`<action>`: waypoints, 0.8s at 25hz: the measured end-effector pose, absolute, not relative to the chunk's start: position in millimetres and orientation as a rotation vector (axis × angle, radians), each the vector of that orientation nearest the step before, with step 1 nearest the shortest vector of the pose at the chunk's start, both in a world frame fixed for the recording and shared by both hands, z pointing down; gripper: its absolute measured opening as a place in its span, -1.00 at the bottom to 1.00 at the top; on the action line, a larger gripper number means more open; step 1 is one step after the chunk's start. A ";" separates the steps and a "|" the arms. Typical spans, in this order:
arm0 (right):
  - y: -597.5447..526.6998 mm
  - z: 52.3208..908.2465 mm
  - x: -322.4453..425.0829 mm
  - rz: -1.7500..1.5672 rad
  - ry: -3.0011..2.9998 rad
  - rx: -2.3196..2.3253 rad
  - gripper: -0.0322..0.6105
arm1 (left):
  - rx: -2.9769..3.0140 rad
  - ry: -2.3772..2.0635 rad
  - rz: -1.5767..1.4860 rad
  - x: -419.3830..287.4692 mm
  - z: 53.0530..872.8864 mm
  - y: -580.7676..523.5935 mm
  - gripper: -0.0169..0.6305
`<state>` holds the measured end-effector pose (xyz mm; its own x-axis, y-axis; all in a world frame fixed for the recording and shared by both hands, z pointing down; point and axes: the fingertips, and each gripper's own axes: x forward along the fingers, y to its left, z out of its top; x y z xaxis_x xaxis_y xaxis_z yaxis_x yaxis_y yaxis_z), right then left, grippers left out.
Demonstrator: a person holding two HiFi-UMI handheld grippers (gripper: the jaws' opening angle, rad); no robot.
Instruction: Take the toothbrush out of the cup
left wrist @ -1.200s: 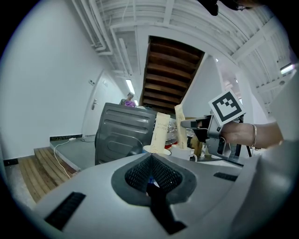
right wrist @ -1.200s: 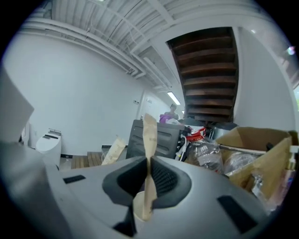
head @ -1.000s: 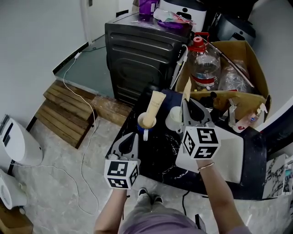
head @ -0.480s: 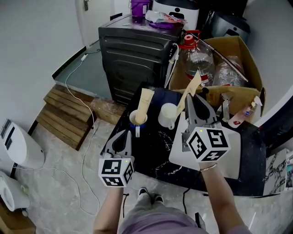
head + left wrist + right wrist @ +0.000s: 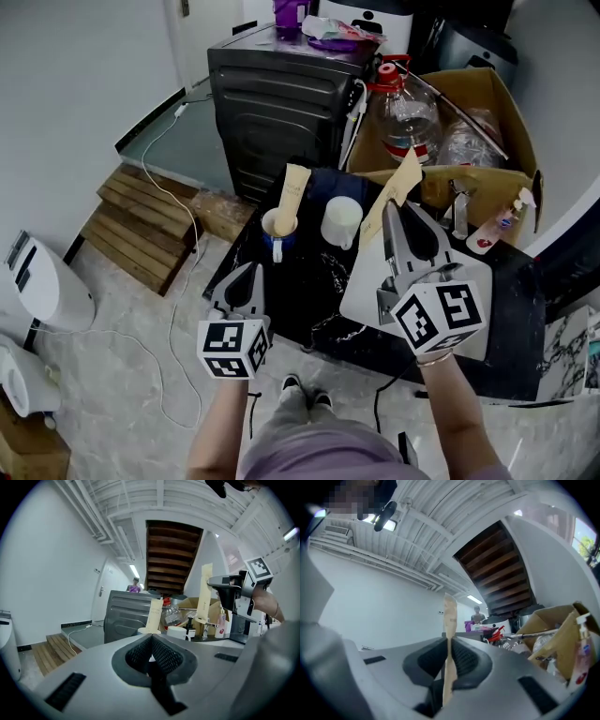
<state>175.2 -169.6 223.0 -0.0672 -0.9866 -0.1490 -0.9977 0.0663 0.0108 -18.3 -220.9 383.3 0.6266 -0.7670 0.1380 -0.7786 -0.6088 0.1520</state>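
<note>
One toothbrush [image 5: 397, 188] held, white cup [image 5: 342, 223], blue cup [image 5: 277, 243], box [image 5: 521, 131] behind

One camera on my head, one riding each claw.
The head camera looks steeply down on both, my left claw [image 5: 249, 272] and right claw [image 5: 401, 211], over the black table [image 5: 309, 291]. Each claw camera sits close behind its own jaws: the left faces level across the table, the right tilts up, the toothbrush [image 5: 449, 639] close before its lens. All three catch the cardboard box [image 5: 478, 94].
</note>
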 end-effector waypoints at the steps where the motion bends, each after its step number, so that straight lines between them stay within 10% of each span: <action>1: -165.4 225.3 172.2 0.167 2.237 -2.066 -0.80 | 2.647 -1.281 0.086 -18.9 383.6 -217.9 -0.95; 20: -174.5 349.4 67.2 0.163 2.807 -1.903 -0.80 | 2.464 -1.468 0.112 -77.1 419.9 -187.1 -0.95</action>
